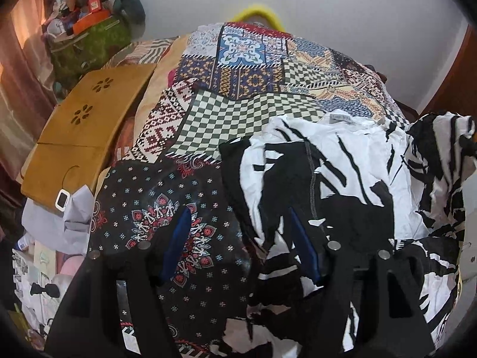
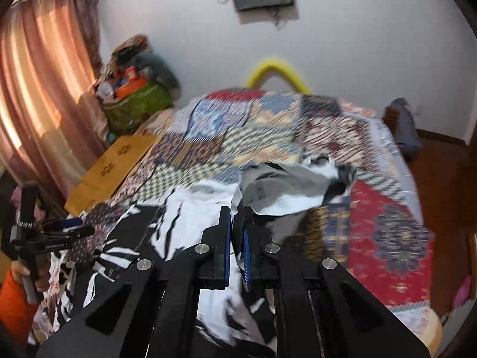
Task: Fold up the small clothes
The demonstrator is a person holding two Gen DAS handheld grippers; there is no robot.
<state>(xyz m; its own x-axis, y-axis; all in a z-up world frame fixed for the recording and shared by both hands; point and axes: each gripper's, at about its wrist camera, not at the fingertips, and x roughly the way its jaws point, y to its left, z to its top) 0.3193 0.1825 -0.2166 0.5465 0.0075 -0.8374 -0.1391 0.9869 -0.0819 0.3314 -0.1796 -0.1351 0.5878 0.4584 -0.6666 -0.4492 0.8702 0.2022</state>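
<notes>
Black-and-white garment (image 1: 342, 185) crumpled on bed's patchwork cover (image 1: 238, 68), right of frame, long axis unclear. Left tool (image 1: 238, 238) spread apart, nothing gripped. Right tool (image 2: 237, 235) pinching garment edge.

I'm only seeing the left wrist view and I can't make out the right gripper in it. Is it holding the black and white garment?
Observer: Yes. In the right wrist view the right gripper is shut on a raised fold of the black-and-white garment, with fabric pinched between its fingers.
Operator: Which part is lifted?
Observer: The far edge. It is bunched up above the patchwork bedspread and shows a grey underside.
Operator: Anything past the right side of the bed?
Observer: A dark grey bundle sits by the bed's far right corner.
</notes>
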